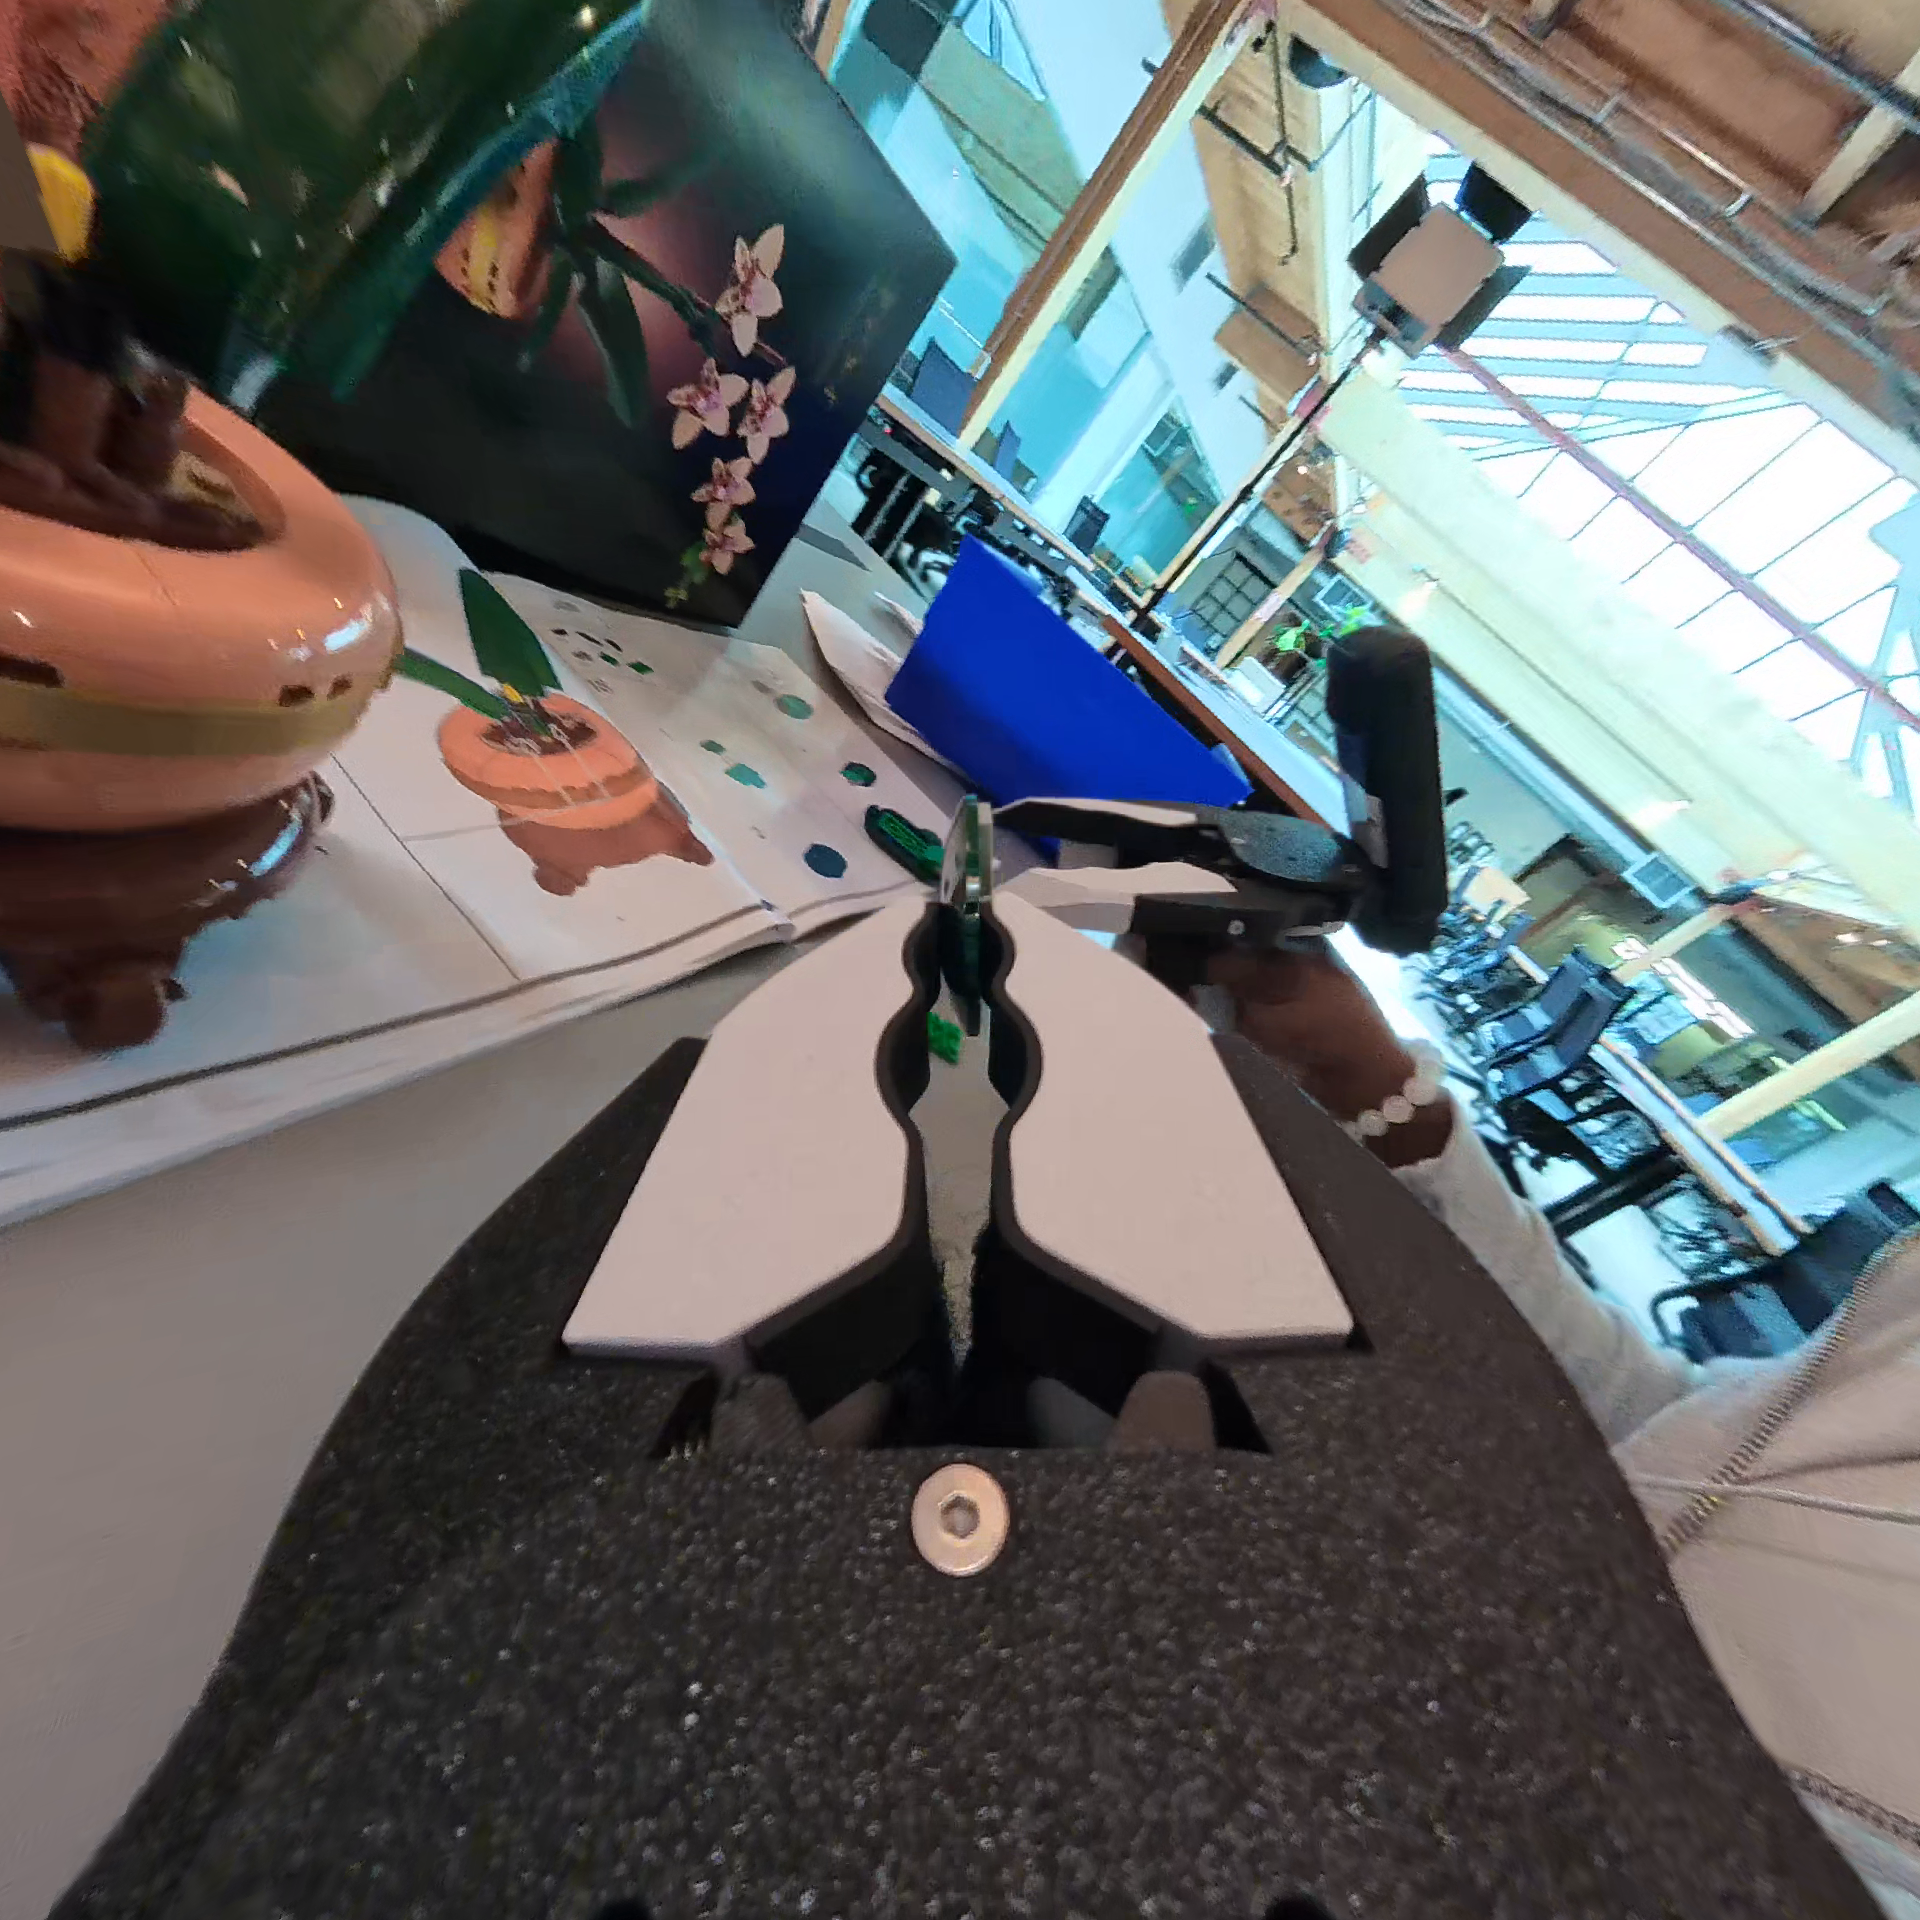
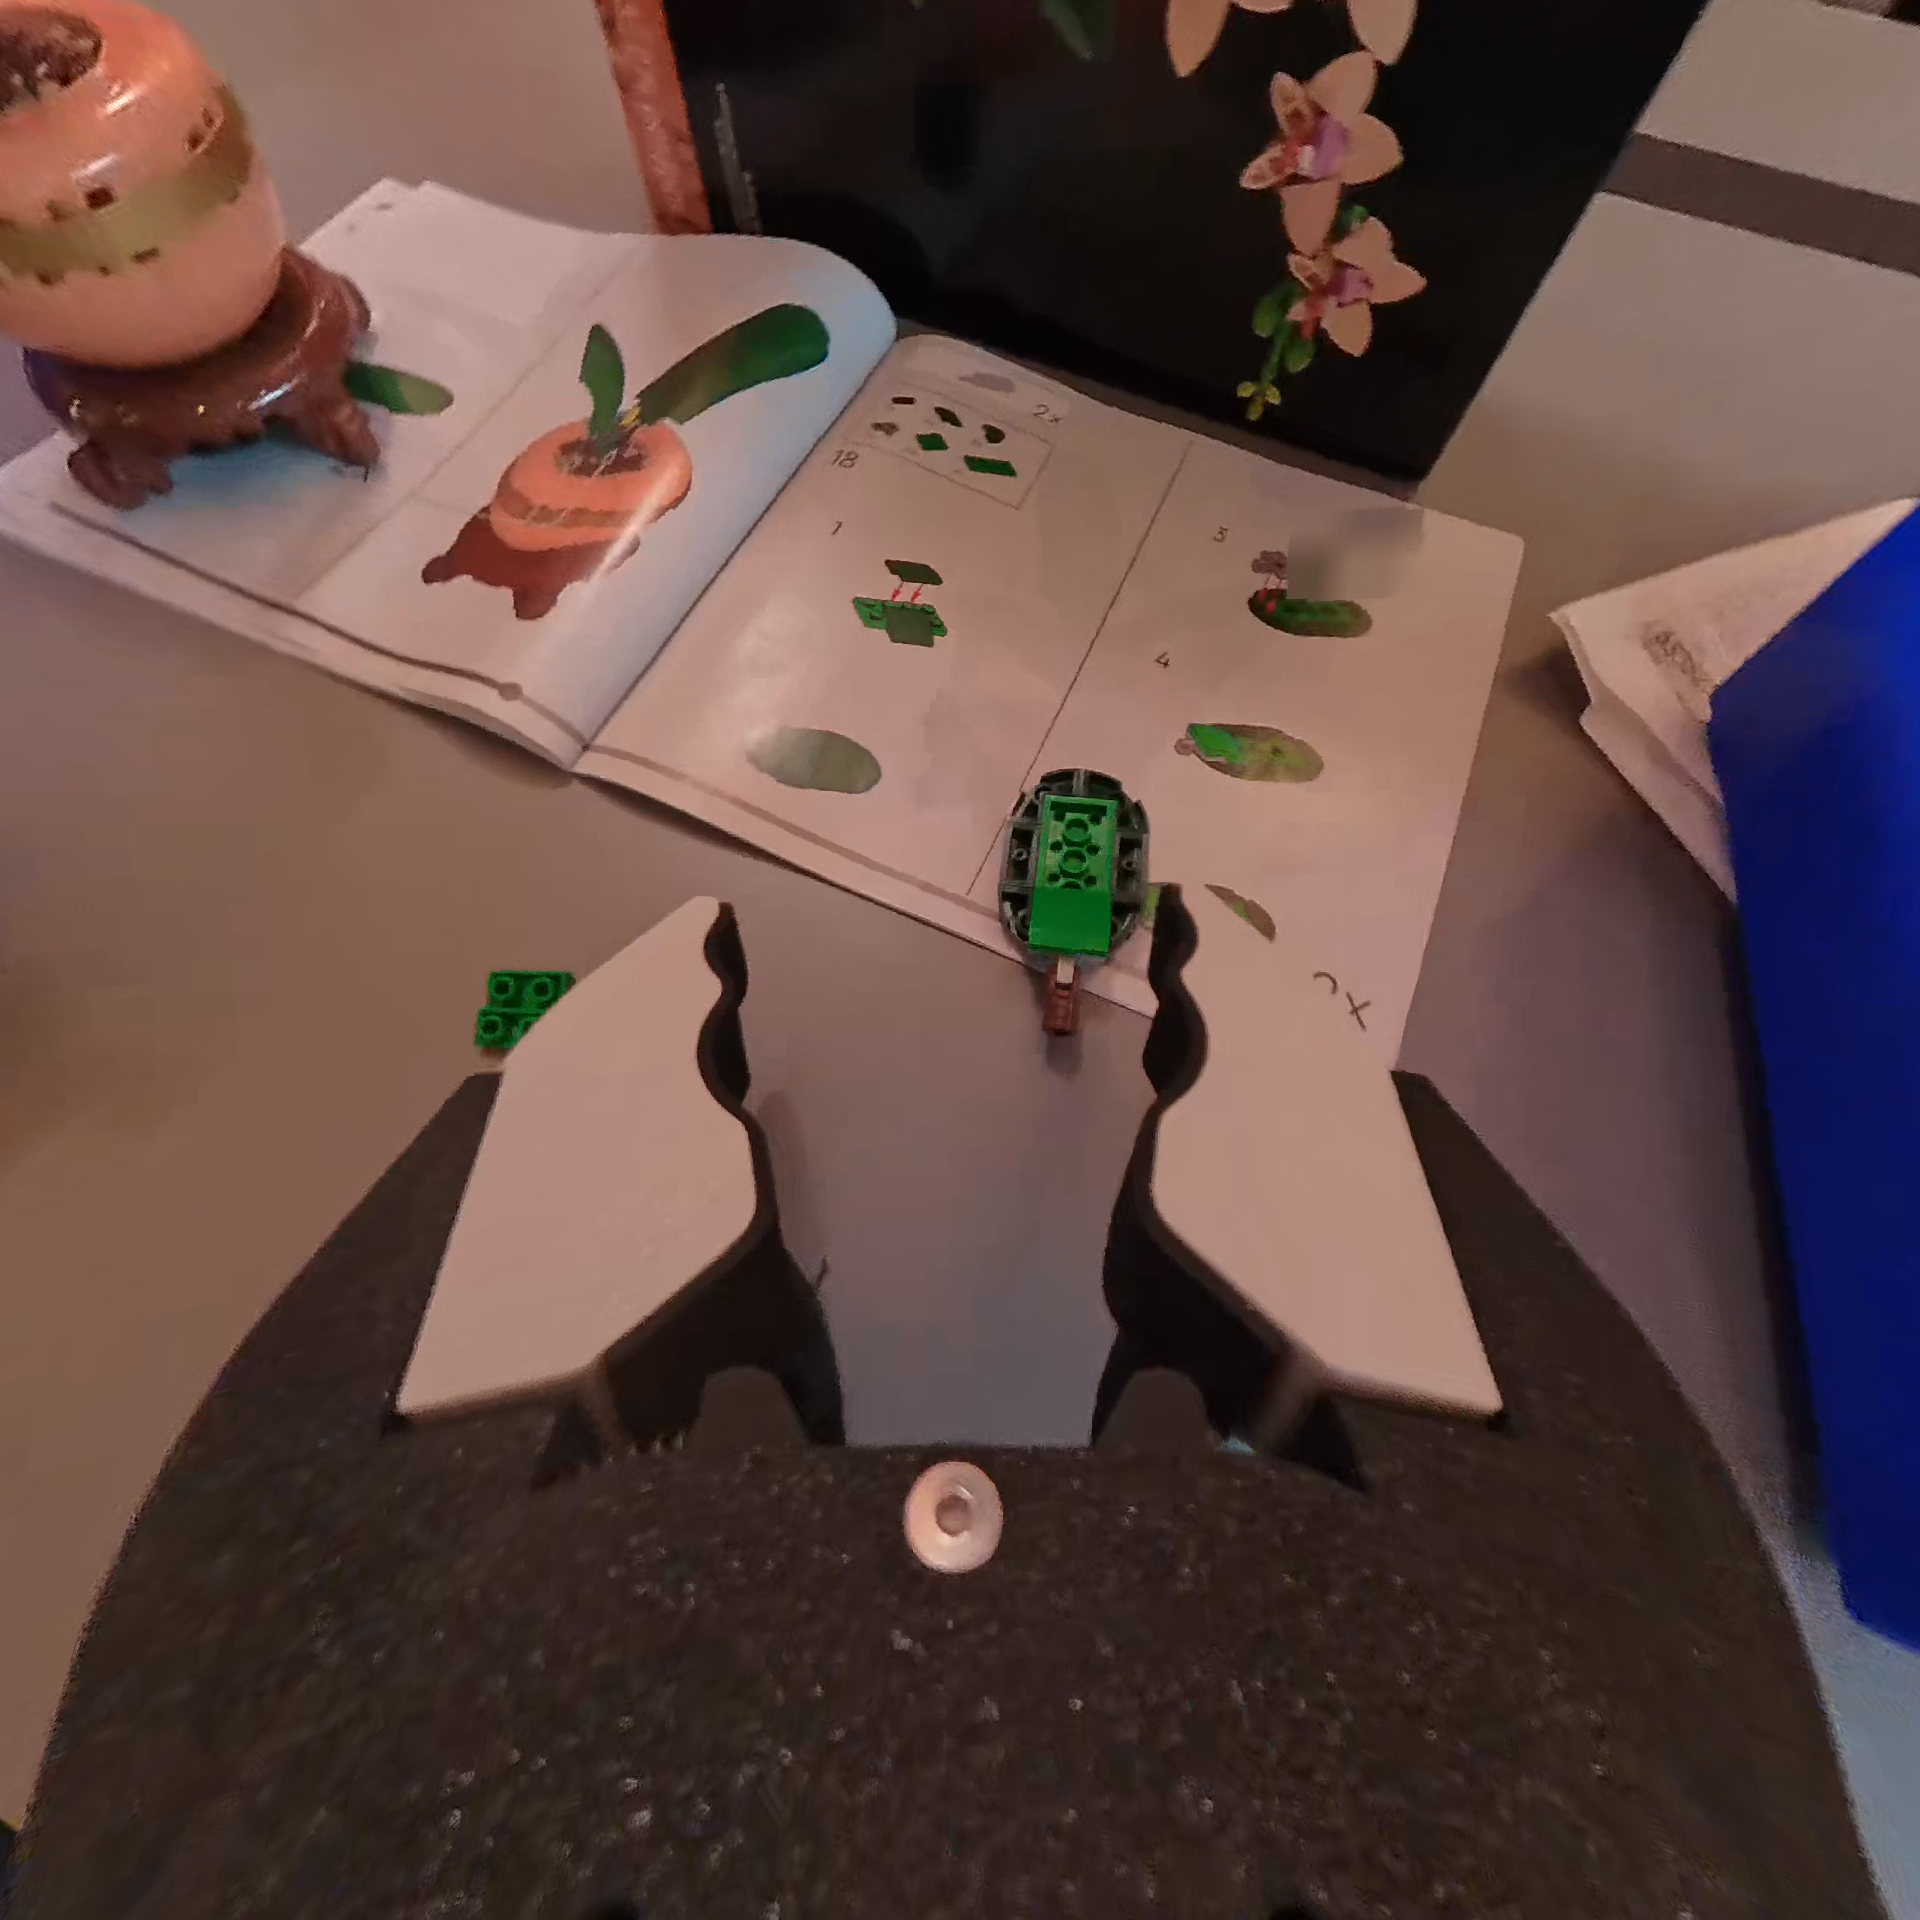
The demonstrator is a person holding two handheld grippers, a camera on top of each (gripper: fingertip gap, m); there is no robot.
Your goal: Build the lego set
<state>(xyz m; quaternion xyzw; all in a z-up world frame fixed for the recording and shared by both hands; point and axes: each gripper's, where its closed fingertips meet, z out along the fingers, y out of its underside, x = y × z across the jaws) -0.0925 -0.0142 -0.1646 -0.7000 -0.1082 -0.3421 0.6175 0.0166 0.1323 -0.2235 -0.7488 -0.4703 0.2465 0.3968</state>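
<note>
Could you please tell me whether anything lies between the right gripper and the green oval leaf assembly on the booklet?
Nothing visible does. The open right gripper faces the green oval leaf assembly across bare grey table; one fingertip is just beside it.

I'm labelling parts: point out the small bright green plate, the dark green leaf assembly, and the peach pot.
small bright green plate (image 2: pixel 516 1006), right wrist view, studded top.
dark green leaf assembly (image 2: pixel 1074 871), right wrist view, green centre brick.
peach pot (image 2: pixel 114 208), right wrist view, rounded side.

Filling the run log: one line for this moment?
left gripper: shut on dark green piece | right gripper: open | leaf assembly: on booklet
</note>
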